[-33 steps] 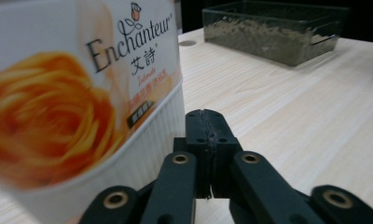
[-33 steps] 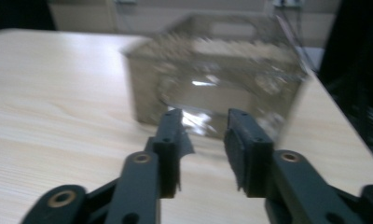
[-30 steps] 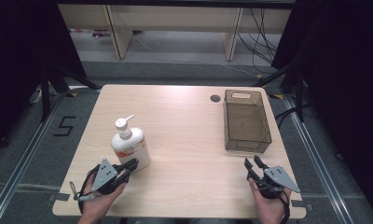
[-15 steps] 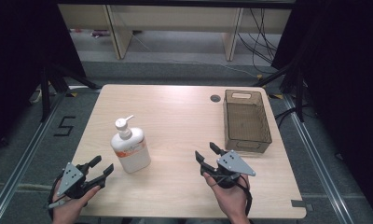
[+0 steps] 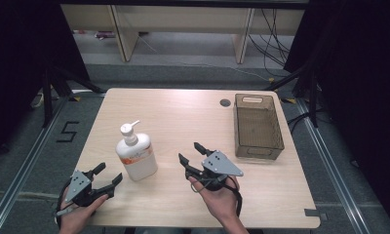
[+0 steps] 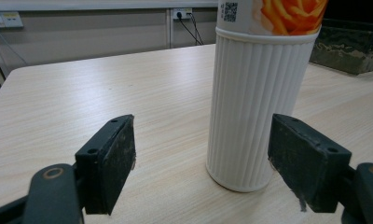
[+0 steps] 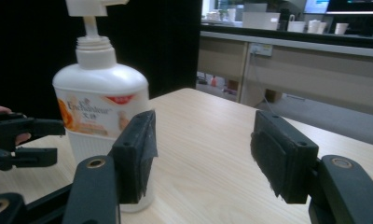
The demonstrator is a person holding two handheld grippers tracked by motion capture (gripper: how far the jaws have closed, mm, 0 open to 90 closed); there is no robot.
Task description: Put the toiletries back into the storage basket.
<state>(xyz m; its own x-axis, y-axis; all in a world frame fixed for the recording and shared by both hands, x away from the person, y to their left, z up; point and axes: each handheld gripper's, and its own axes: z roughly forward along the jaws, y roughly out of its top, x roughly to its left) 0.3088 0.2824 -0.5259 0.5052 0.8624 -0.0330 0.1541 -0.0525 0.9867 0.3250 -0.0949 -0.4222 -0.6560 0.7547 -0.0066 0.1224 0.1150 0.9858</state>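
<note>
A white pump bottle point(image 5: 136, 155) with an orange label stands upright on the wooden table point(image 5: 173, 112), left of the middle. My left gripper point(image 5: 110, 172) lies low at the front left and points at the bottle's base from a short gap away. Its jaws have just been opening, and they stand wide with nothing pressed. In the left gripper view the ribbed bottle point(image 6: 259, 107) rises just beyond the left gripper point(image 6: 212, 158), nearer its right pad point(image 6: 306, 163). My right gripper point(image 5: 189, 151) hovers right of the bottle. It has opened within the last second and holds nothing. The right gripper point(image 7: 203, 149) faces the bottle point(image 7: 98, 107), which is partly behind its left pad.
A dark see-through basket point(image 5: 237, 126) sits along the table's right side. A round cable hole point(image 5: 225, 103) lies behind the middle. The right gripper view catches the left gripper point(image 7: 17, 140) at its left edge. Shelving and cables stand beyond the far edge.
My left gripper drew back to the left from the bottle's base and opened. My right gripper travelled left from the front right corner toward the bottle, rose and opened. The bottle stayed put.
</note>
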